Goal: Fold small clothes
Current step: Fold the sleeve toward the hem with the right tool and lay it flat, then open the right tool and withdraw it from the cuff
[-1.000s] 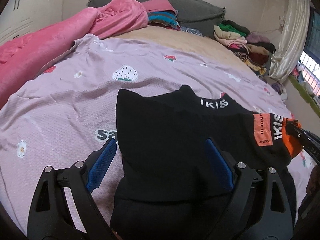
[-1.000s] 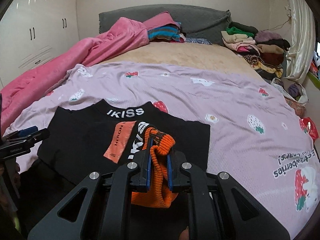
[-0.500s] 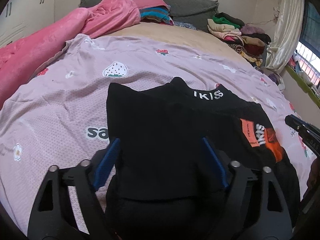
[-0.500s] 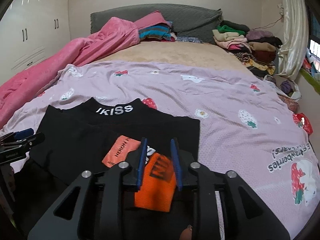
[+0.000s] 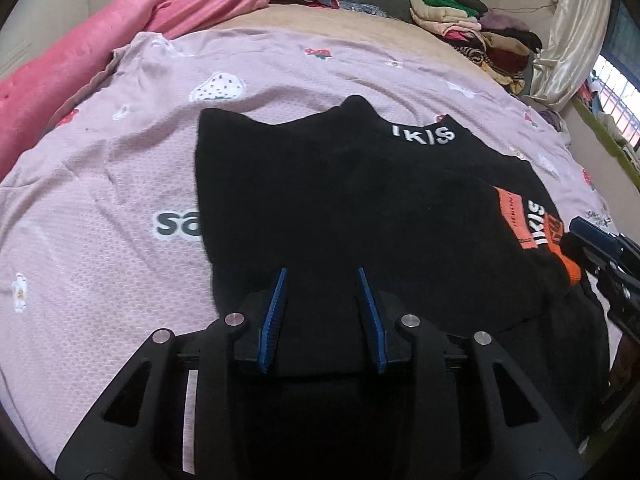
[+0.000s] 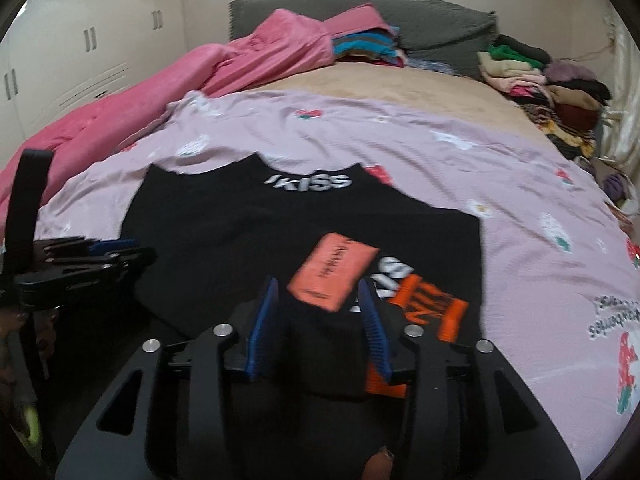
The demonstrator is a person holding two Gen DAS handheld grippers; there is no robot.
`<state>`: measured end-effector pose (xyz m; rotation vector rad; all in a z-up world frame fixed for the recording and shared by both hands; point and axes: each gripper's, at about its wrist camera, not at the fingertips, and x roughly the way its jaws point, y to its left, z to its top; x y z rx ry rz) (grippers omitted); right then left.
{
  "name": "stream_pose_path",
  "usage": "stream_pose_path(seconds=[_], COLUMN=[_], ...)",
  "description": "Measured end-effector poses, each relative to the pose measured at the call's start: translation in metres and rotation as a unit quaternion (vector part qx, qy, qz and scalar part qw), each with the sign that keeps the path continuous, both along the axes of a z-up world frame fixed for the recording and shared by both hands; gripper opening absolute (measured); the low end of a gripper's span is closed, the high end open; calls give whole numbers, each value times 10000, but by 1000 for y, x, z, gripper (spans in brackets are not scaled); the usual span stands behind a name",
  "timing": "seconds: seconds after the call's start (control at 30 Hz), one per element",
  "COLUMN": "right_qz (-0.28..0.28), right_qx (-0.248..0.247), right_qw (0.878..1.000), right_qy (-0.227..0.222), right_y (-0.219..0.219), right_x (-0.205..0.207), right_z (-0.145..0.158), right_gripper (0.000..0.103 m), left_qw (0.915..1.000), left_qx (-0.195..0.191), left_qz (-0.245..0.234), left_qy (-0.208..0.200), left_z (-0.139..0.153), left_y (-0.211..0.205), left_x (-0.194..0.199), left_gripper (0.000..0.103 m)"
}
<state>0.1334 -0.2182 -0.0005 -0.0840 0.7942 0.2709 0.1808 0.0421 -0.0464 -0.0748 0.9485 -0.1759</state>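
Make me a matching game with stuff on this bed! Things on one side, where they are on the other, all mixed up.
Things:
1. black sweater
2. pink blanket
3. pile of folded clothes
4. orange cuff

Places:
A. heaped along the left side of the bed
B. stacked at the far right corner of the bed
C. spread flat on the lilac strawberry sheet
D. just right of the right gripper

Pairs: 1-C, 2-A, 3-B, 4-D
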Motion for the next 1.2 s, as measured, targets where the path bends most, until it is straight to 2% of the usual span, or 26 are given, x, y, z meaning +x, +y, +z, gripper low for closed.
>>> stream_pose_path(seconds=[0.17,0.4,0.43,0.47,0.57,0.67,1.03,1.1,1.2], right_qz=[184,-138,-196,-321,-425,-426,-523,-549,-556], right_qx=[-155,-352,-309,-309,-126,-235,222,254,281], right_qw=[9995,9972,9971,9967,9965,9968,9978,9976,9977], right_qy=[185,647,662,672,706,639,352,326,266], right_y=[16,-7,-11,-16,-24,-20,-28,-29,-28], right_x=[8,18,18,17,17,15,-5,-7,-11], right_z=[-8,-37,-39,-41,-46,-44,-24,-21,-17], right_gripper=[43,45,48,58,60,60,63,73,74], left_qw=[10000,10000,10000,10000,10000,10000,10000,10000,9999], left_qx=[-24,-40,-41,-33,-48,-54,-50,-66,-105], left_qz=[33,31,30,32,35,41,39,36,22], left_qy=[49,58,61,58,61,59,-21,-46,-81], left_z=[-3,-3,-3,-3,-3,-3,4,6,10], left_y=[3,3,3,3,3,3,2,1,1], left_x=[-1,0,0,0,0,0,-6,-8,-11], left_gripper=[28,28,28,28,28,28,28,29,29])
